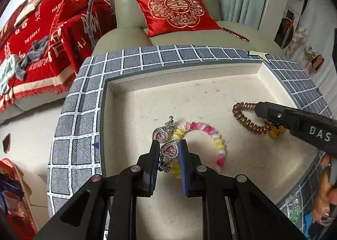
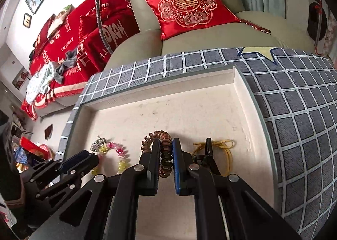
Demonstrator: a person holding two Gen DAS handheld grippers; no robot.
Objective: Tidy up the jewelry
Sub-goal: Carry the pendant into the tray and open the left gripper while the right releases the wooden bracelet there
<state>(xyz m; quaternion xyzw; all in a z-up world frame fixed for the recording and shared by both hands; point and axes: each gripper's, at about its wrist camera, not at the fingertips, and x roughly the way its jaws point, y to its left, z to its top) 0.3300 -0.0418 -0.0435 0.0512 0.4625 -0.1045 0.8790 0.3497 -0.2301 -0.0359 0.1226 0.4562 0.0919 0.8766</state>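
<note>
Inside the shallow cream tray (image 1: 118,101) on the grey checked surface (image 1: 84,97), the left tool (image 1: 167,145) clamps a silver heart-charm bracelet (image 1: 167,150), which overlaps a pink-and-yellow beaded bracelet (image 1: 219,145). The right tool (image 2: 165,145) grips a copper spiral coil band (image 2: 166,157) mid-tray, with yellow cord (image 2: 225,149) and a black clip (image 2: 208,147) just right; the tray's far half lies bare.

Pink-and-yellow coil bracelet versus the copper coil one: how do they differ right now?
The pink-and-yellow coil bracelet is translucent and multicoloured; the copper coil bracelet is one metallic brown. The pink-and-yellow one lies beside silver heart charms between the left gripper's fingers; the copper one sits between the right gripper's. Both rest in the white tray.
</note>
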